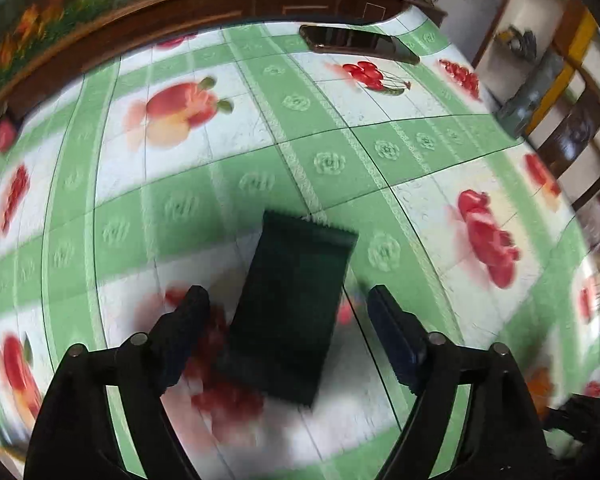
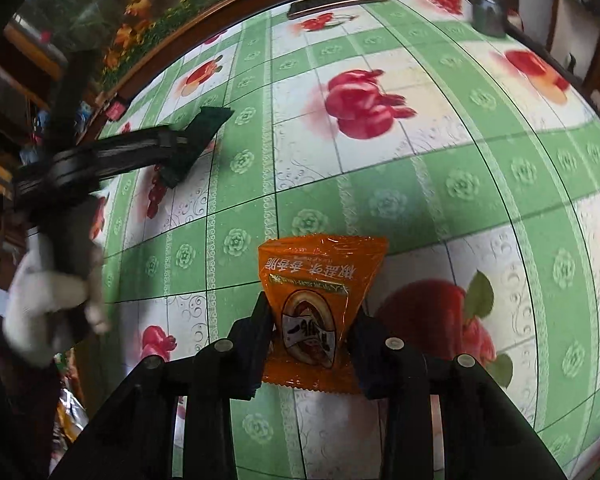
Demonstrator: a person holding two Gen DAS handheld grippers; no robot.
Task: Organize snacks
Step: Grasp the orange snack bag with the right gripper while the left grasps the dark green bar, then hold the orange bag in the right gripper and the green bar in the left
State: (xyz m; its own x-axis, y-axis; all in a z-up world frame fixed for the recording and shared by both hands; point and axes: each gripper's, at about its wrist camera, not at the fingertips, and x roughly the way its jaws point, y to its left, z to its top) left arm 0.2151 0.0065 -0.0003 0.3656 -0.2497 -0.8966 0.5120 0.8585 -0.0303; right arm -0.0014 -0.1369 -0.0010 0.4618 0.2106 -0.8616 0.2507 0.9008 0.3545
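Observation:
A dark green snack packet (image 1: 296, 304) lies flat on the fruit-print tablecloth (image 1: 332, 160). My left gripper (image 1: 288, 296) stands open around it, with a gap between each finger and the packet's edges. In the right wrist view the same green packet (image 2: 204, 128) shows at the upper left, with the left gripper (image 2: 172, 148) over it and a white-gloved hand (image 2: 48, 312) behind. My right gripper (image 2: 312, 308) is shut on an orange snack packet (image 2: 320, 276) printed with a round biscuit picture, pinching its lower half above the table.
A dark phone (image 1: 356, 44) lies near the table's far edge, also in the right wrist view as the phone (image 2: 336, 0). A grey object (image 2: 488, 0) stands at the far right corner. A wood-framed flower picture (image 1: 100, 8) runs along the back.

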